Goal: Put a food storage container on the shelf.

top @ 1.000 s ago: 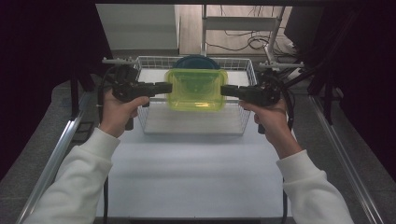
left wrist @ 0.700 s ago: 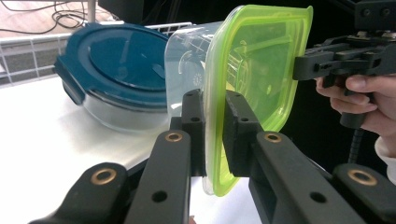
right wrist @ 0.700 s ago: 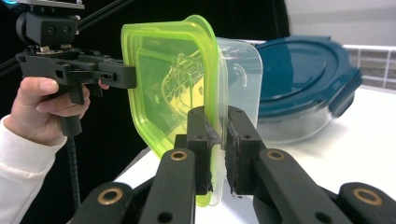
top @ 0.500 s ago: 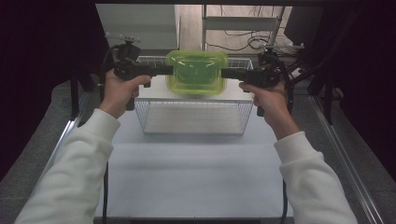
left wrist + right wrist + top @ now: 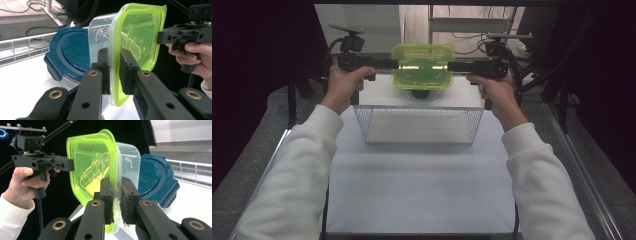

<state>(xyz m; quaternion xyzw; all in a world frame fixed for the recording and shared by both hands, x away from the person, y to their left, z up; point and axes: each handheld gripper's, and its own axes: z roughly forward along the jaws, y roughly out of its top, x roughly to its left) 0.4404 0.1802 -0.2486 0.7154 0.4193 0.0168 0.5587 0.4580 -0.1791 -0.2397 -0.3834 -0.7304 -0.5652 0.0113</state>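
Our left gripper and right gripper each clamp their fingers on opposite rims of the green-lidded container, held between them at upper centre, above the blue-lidded tub beyond the wire basket.

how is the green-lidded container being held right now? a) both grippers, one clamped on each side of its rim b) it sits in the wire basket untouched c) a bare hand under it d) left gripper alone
a: the left gripper and the right gripper each pinch an opposite edge of the clear container with the green lid, holding it in the air beyond the wire basket.
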